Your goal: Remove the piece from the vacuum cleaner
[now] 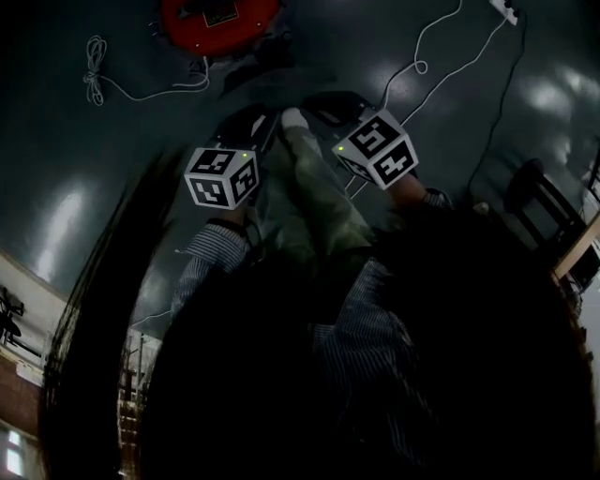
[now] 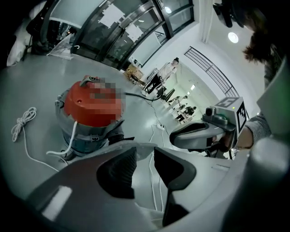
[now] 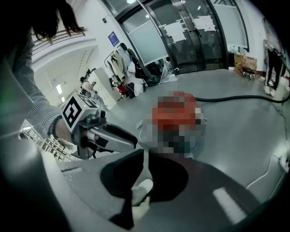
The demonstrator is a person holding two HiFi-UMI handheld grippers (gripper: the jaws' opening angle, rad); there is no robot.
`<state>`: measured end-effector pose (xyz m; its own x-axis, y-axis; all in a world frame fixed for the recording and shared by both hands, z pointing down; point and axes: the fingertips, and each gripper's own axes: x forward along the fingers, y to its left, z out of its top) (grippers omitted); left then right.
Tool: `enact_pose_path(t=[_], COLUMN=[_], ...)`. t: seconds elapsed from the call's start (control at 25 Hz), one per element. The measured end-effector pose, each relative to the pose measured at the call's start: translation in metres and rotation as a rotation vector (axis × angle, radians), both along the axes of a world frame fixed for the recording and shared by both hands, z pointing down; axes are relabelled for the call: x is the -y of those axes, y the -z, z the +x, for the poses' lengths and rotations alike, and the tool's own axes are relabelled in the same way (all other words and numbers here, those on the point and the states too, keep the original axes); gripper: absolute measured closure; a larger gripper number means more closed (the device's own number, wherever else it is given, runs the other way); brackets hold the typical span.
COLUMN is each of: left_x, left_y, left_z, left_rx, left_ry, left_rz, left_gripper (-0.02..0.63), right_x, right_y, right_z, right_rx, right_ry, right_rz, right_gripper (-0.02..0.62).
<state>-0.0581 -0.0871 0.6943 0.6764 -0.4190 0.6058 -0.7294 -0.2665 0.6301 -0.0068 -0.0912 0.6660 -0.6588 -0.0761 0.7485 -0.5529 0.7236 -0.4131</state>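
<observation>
Vacuum cleaner (image 1: pixel 218 21) stands untouched at 12 o'clock; left gripper (image 2: pixel 145 153) fingers apart, right gripper (image 3: pixel 145 157) fingers barely parted, both empty, evidently readied for approach.

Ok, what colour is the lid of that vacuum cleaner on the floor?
The lid is red, on a grey drum; the left gripper view shows it best.

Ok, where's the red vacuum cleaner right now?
The red vacuum cleaner stands on the floor at the head view's top edge, left of centre, with a coiled white cord lying to its left.
</observation>
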Motion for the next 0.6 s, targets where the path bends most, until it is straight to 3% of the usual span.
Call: enact_pose_path(t=[0.16,0.28,0.6], left_x=[0.012,0.02,0.04], left_y=[-0.024,-0.04,-0.09], left_z=[-0.007,-0.014,-0.027], left_rx=[0.084,0.177,0.392], left_ry=[-0.069,-0.128,-0.313], left_rz=[0.046,0.085,0.158], left_gripper=[0.431,0.419,0.382], right_x=[0.011,0.02,0.037], right_y=[-0.026,-0.041,-0.094], right_z=[-0.001,-0.002,0.004], right_rx=[-0.024,-0.071,-0.279], right_ry=[0.033,0.075,0.285], right_rz=[0.012,0.039,0.153], right_gripper=[0.559,0.513,0.466])
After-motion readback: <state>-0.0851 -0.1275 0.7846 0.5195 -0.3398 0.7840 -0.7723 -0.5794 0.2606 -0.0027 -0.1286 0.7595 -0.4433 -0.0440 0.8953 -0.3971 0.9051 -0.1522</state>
